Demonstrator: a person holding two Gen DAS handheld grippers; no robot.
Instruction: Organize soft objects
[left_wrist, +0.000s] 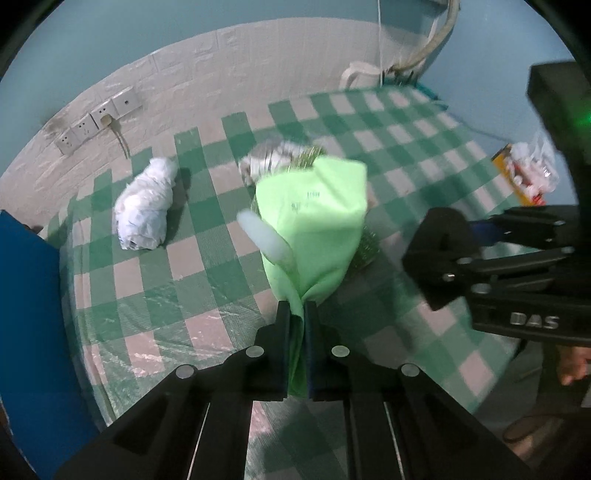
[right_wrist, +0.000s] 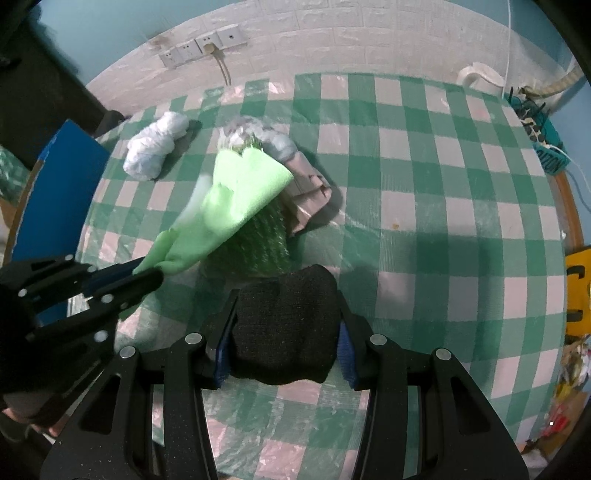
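My left gripper (left_wrist: 297, 308) is shut on a light green cloth (left_wrist: 314, 218) and holds it lifted above the checked table; the same cloth shows in the right wrist view (right_wrist: 236, 195), pinched by the left gripper (right_wrist: 155, 275). My right gripper (right_wrist: 284, 299) is shut on a black knitted cloth (right_wrist: 286, 328); in the left wrist view the right gripper (left_wrist: 436, 254) is at the right. Under the green cloth lie a dark green fuzzy item (right_wrist: 262, 240), a grey folded cloth (right_wrist: 308, 195) and a silvery bundle (left_wrist: 273, 157). A white rolled bundle (left_wrist: 146, 205) lies at the left.
The green-and-white checked tablecloth (right_wrist: 424, 206) covers the round table. A blue board (left_wrist: 33, 314) stands at the left edge. Wall sockets (right_wrist: 199, 48) are behind. A teal basket (right_wrist: 543, 129) and a yellow box (right_wrist: 578, 284) sit at the right.
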